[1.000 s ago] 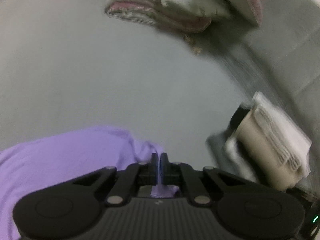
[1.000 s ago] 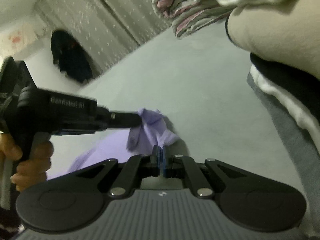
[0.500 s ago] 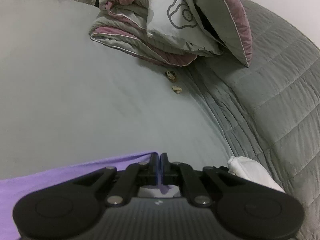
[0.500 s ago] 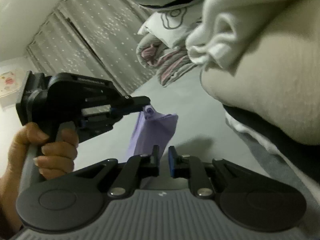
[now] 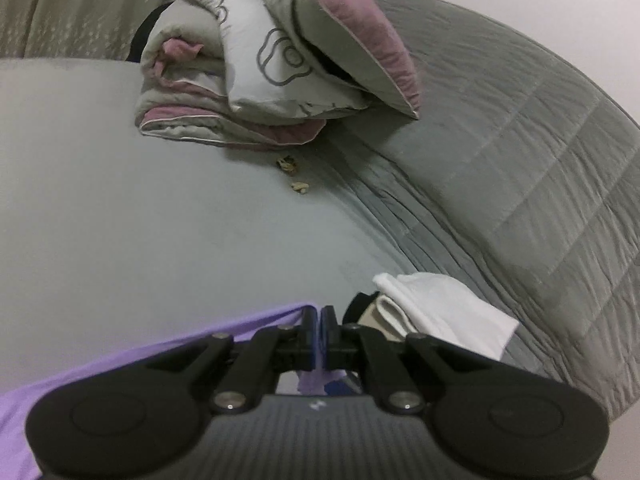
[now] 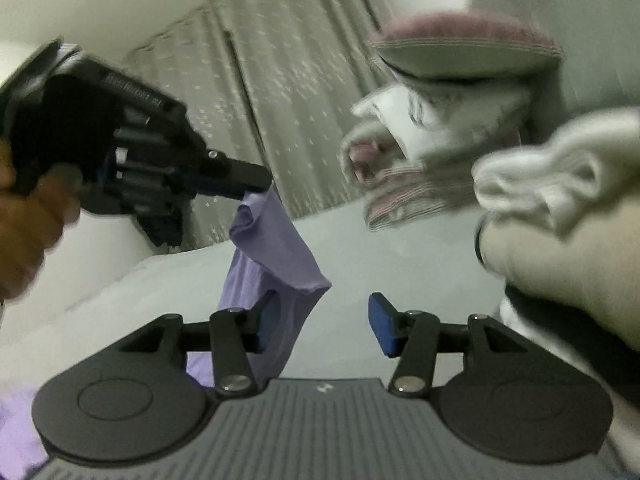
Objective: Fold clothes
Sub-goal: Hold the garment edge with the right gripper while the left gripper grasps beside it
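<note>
Lilac garment — one — hangs clamped in left gripper jaws; right gripper jaws opening, off it.

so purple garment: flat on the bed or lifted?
Partly lifted. The left tool pinches one corner of the purple garment, which hangs down; the rest trails low.

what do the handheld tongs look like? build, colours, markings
Both tongs share one build: matte black linkage arms with silver pivot screws, two round black housings, and a ribbed grey deck carrying a small white logo. Right tongs have blue pads. Left tongs show a black pistol-style body with white lettering, too blurred to read, and blue parts. No cables or sleeves visible.
</note>
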Tool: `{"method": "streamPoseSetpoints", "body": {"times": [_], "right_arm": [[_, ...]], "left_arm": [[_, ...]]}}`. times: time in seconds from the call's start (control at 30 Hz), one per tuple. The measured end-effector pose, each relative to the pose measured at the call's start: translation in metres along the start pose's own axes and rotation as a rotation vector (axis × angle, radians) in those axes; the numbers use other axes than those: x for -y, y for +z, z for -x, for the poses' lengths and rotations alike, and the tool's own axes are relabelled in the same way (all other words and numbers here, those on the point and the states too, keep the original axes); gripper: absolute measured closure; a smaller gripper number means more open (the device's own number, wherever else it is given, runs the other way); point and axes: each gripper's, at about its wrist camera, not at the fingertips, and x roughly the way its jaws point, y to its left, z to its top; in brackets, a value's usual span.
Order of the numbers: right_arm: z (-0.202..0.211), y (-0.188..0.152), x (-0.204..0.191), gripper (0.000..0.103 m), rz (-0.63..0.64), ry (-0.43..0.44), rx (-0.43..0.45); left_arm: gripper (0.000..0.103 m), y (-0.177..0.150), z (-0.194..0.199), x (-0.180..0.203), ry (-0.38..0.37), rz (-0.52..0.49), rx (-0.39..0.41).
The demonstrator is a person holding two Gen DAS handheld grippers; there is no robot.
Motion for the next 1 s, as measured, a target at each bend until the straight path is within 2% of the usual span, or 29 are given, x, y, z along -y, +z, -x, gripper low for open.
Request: {"method": "streamPoseSetpoints", "body": {"times": [0.17,0.23,0.27,0.3,0.4,0.53,0.67,0.77,1.0], "right_arm": [[0.0,-0.002,-0.017,0.05,0.144,-0.002,0.067],[0.0,-0.003,-0.02,0.054,0.189,-0.026,0.09],[0.001,-0.003,-0.019,0.076,0.2,-0.026,0.091],[0.002,-0.001,-0.018,0.103,0.205,-0.026,0.092],[0.0,0.007,-0.009,0.102,0.137,-0.03,0.088],[-0.012,0.016,-0.006,0.102,0.159,-0.173,0.055],[-0.034,0.011,-0.011,0.102,0.302,-0.345,-0.025],[-0.054,0.001,-0.009,0.102,0.379,-0.425,-0.093],[-0.086,-0.026,0.01,0.102,0.438,-0.511,-0.235]], "left_arm": [[0.101,-0.001,0.002,0.005,0.004,-0.027,-0.031],[0.101,0.0,-0.001,0.003,0.01,-0.032,-0.029],[0.101,0.0,-0.002,0.002,0.012,-0.03,-0.022],[0.101,0.0,-0.004,0.0,0.014,-0.028,-0.015],[0.101,0.0,-0.016,-0.006,0.03,-0.036,0.038],[0.101,-0.001,-0.049,-0.019,0.036,-0.032,0.075],[0.101,-0.007,-0.084,-0.032,0.01,0.007,0.07],[0.101,-0.016,-0.109,-0.042,0.013,0.035,0.047],[0.101,-0.032,-0.156,-0.069,0.03,0.11,-0.003]]}}
